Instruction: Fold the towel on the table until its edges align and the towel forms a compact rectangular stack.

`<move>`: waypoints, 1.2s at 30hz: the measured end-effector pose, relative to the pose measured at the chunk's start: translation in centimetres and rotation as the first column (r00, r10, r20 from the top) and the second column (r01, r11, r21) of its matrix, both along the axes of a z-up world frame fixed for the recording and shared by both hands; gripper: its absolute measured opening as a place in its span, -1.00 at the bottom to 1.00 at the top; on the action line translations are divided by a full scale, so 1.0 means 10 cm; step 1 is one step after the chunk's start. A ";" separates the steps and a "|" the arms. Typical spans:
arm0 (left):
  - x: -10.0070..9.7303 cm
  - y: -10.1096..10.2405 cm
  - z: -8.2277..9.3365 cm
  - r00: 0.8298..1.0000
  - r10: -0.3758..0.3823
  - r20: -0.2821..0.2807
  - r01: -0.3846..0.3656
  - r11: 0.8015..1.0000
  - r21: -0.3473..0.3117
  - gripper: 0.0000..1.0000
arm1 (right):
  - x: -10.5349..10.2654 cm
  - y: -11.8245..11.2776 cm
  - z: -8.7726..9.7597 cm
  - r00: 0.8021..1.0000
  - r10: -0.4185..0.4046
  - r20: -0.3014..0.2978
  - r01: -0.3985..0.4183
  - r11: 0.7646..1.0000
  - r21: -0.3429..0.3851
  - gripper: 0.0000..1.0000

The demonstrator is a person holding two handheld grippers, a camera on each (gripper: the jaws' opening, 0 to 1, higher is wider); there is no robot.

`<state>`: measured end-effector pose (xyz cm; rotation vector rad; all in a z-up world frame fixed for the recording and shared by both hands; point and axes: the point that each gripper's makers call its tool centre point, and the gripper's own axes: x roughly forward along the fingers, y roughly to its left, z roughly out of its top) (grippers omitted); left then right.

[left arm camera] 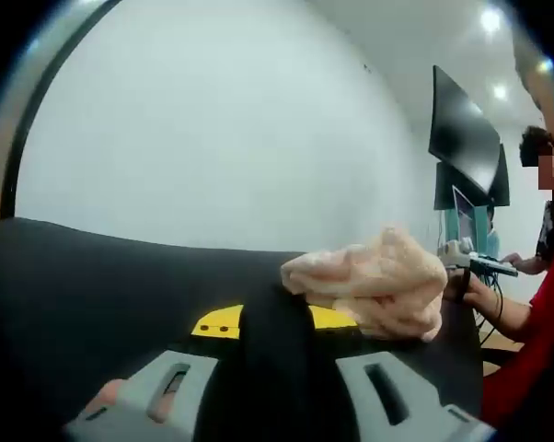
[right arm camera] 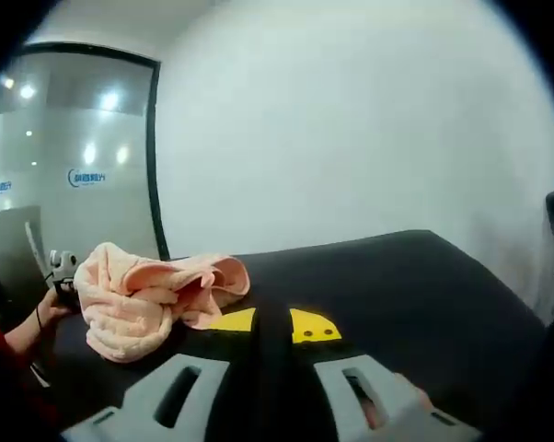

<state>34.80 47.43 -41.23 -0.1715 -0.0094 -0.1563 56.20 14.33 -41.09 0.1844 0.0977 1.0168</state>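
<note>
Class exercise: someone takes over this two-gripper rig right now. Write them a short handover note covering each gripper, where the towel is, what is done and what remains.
Left gripper: open, holding nothing, low over the black table.
Right gripper: open, holding nothing, aimed across the same table.
Towel: pink, crumpled in a loose heap on the table, ahead-right in the left gripper view and ahead-left in the right gripper view. Yellow markers lie beside it.
Done: no fold visible.
Left: spread the towel flat, fold edge to edge, finish as a compact rectangle.
</note>
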 end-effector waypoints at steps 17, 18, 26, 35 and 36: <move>0.00 -0.01 -0.01 1.000 -0.003 -0.005 0.003 1.000 0.005 -0.44 | 0.00 0.00 0.01 1.000 0.002 0.004 -0.002 1.000 0.006 -0.82; 0.00 -0.02 -0.01 1.000 -0.004 -0.004 0.004 1.000 0.005 -0.44 | 0.00 0.00 0.01 1.000 0.003 0.005 -0.003 1.000 0.005 -0.82; 0.00 -0.02 0.00 1.000 -0.005 -0.001 0.005 1.000 0.010 -0.44 | -0.04 0.03 0.02 1.000 0.018 0.016 -0.018 1.000 0.000 -0.82; 0.00 0.00 0.00 1.000 -0.005 0.001 0.005 1.000 0.008 -0.44 | -0.19 0.17 0.02 0.997 0.075 -0.038 -0.075 0.997 -0.001 -0.83; 0.00 0.00 0.00 1.000 -0.005 0.000 0.005 1.000 0.007 -0.44 | -0.23 0.20 0.08 0.994 0.095 -0.062 -0.093 0.995 0.030 -0.83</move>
